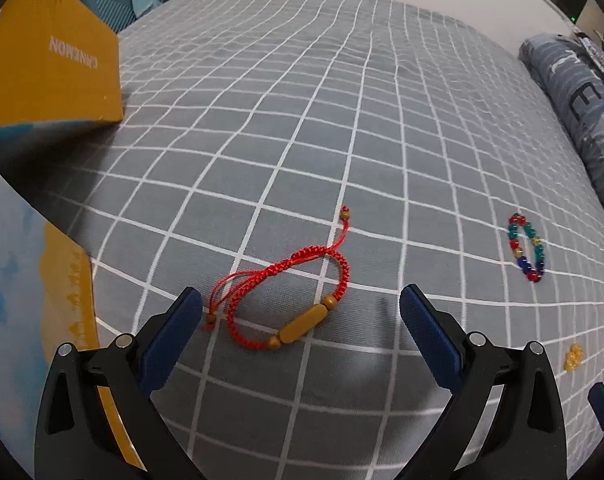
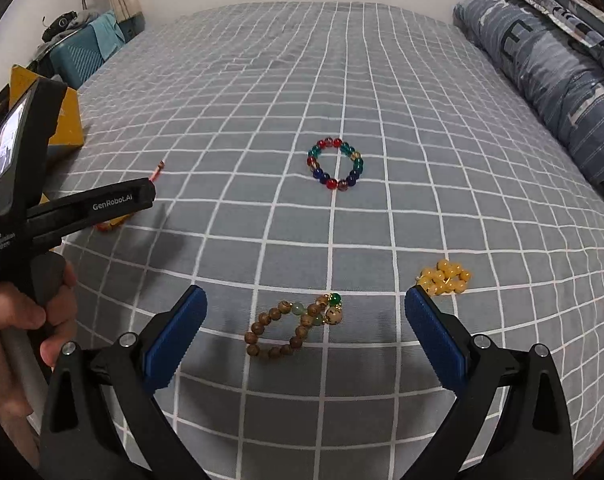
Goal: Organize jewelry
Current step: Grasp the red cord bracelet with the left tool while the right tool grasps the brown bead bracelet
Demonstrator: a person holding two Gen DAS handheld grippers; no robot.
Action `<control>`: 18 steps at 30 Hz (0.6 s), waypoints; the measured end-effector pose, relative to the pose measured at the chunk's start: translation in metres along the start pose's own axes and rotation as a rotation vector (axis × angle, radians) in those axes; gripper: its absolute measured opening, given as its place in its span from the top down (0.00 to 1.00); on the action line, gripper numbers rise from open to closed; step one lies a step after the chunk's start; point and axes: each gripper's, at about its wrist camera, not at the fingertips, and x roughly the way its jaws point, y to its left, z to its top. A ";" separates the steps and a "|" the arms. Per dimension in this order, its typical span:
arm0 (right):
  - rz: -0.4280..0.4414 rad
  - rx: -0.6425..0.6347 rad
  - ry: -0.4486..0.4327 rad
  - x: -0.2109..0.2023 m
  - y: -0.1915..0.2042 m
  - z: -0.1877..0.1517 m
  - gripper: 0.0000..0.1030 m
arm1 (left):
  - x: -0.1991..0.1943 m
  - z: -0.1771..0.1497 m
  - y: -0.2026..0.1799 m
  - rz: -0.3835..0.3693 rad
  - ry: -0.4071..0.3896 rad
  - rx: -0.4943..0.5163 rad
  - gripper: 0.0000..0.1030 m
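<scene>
Red cord bracelet point(image 1: 286, 300) is lying on the checked bedspread point(image 1: 341, 120) between the wide-open, empty left gripper point(image 1: 300, 312), while only the right view is showing a wooden bead bracelet point(image 2: 290, 328) between the equally spread, empty right gripper point(image 2: 305, 312).

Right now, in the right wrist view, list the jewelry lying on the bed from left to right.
Red cord bracelet, mostly hidden behind the left gripper → wooden bead bracelet → multicolored glass bead bracelet → yellow bead bracelet.
</scene>
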 end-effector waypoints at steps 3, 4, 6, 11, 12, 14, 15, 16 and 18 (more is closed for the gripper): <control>0.007 0.007 0.009 0.007 -0.003 -0.002 0.08 | 0.006 0.000 -0.001 -0.003 -0.002 -0.009 0.06; 0.014 0.011 0.012 0.010 -0.004 -0.002 0.08 | 0.008 0.000 0.000 -0.001 -0.002 -0.008 0.06; 0.020 0.012 0.025 0.016 -0.005 -0.003 0.08 | 0.012 0.000 0.002 -0.004 -0.004 -0.022 0.06; 0.032 0.013 0.030 0.023 -0.005 -0.003 0.08 | 0.020 0.002 0.004 0.002 -0.014 -0.035 0.06; 0.032 0.014 0.035 0.026 -0.006 -0.003 0.08 | 0.021 0.003 0.004 0.008 -0.020 -0.032 0.06; 0.033 0.018 0.043 0.031 -0.007 -0.004 0.10 | 0.023 0.003 0.003 0.015 -0.024 -0.031 0.07; 0.035 0.018 0.050 0.034 -0.007 -0.004 0.12 | 0.023 0.002 0.002 0.015 -0.022 -0.031 0.07; 0.034 0.017 0.058 0.037 -0.007 -0.004 0.14 | 0.023 0.002 0.002 0.016 -0.024 -0.030 0.07; 0.032 0.015 0.068 0.040 -0.007 -0.005 0.18 | 0.025 0.001 0.002 0.030 -0.026 -0.019 0.10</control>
